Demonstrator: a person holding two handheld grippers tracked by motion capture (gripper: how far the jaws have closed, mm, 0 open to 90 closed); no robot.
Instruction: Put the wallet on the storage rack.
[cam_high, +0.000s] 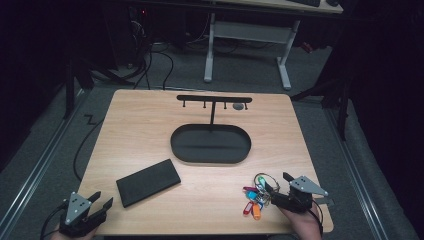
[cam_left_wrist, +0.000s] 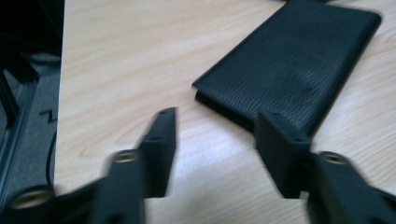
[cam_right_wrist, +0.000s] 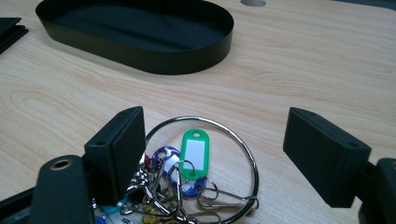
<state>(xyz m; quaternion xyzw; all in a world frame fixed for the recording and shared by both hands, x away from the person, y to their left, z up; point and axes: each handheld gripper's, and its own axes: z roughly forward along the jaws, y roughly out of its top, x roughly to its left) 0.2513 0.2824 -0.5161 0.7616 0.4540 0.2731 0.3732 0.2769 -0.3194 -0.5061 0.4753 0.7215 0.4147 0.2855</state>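
Key ring (cam_right_wrist: 201, 161), blank green tag (cam_right_wrist: 194, 152)

The table (cam_high: 150, 125) is light wood with a visible grain pattern. The oval tray (cam_high: 210, 144) and its hook stand (cam_high: 214, 99) are matte black. The flat case (cam_high: 148, 182) is black with a fine pebbled texture. The key ring (cam_right_wrist: 201, 164) is silver metal; its tags (cam_high: 252, 200) are green, blue, red, orange and purple. Both grippers have black jaws.

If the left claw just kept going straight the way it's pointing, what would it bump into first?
Probably the black wallet: it lies just ahead of the left claw, its near corner beyond the open jaws.
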